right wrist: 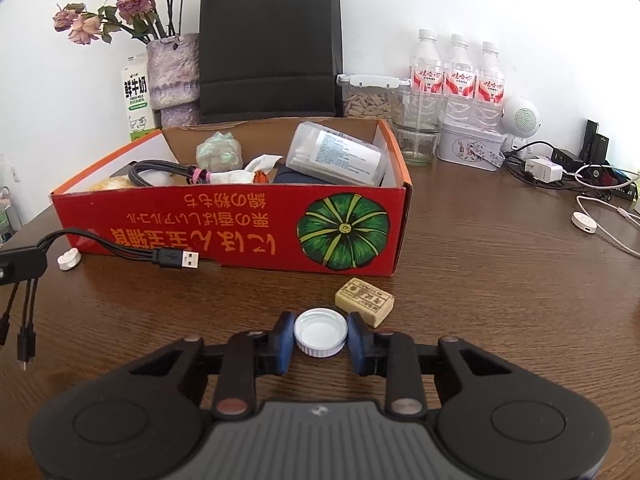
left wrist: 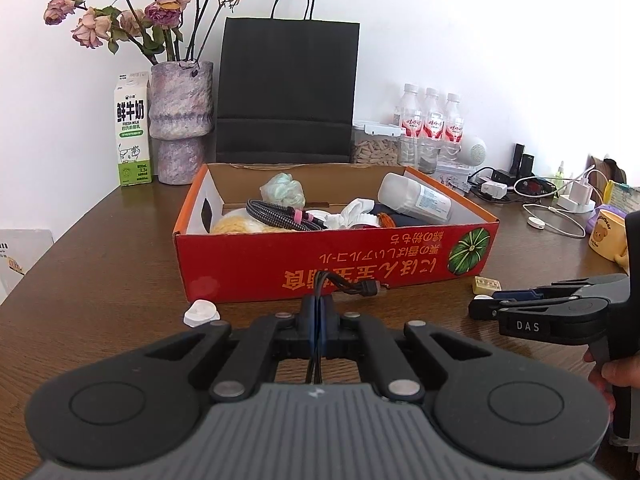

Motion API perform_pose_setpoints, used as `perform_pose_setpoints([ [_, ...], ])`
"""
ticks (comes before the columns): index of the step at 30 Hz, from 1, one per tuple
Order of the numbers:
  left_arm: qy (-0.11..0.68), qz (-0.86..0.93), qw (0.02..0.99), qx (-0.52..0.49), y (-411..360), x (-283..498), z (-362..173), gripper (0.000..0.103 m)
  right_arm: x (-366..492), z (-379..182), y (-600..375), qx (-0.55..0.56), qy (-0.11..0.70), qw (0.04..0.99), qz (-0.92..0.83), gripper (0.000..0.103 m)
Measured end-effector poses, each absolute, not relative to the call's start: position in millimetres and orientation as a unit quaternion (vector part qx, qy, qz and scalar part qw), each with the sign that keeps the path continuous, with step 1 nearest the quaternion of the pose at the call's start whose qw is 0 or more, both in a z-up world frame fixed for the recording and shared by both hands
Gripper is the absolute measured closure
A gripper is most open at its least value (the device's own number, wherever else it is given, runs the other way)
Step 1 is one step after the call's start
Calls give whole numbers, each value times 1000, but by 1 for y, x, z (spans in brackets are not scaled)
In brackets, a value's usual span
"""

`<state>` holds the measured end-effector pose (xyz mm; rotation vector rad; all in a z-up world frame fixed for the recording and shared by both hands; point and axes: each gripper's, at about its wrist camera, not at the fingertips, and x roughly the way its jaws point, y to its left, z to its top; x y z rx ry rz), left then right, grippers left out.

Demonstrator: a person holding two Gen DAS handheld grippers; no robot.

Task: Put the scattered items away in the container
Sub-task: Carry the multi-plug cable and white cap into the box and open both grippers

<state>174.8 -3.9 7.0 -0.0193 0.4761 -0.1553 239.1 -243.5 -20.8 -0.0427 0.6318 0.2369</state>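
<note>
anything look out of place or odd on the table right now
Nothing spilled or damaged. Loose on the table outside the red box: a small white piece by its front left corner and a tan block near its front right. The box's print reads upside down.

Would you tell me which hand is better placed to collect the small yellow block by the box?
Right: its gripper sits beside the yellow block, though its jaws hold a white cap. The left gripper grips a cable.
</note>
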Motion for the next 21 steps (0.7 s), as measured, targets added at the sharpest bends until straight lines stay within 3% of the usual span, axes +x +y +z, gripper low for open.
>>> perform_pose_setpoints([
  [21, 139, -92, 986, -16, -20, 174, 73, 100, 220, 56, -218, -13, 195, 967, 164, 76],
])
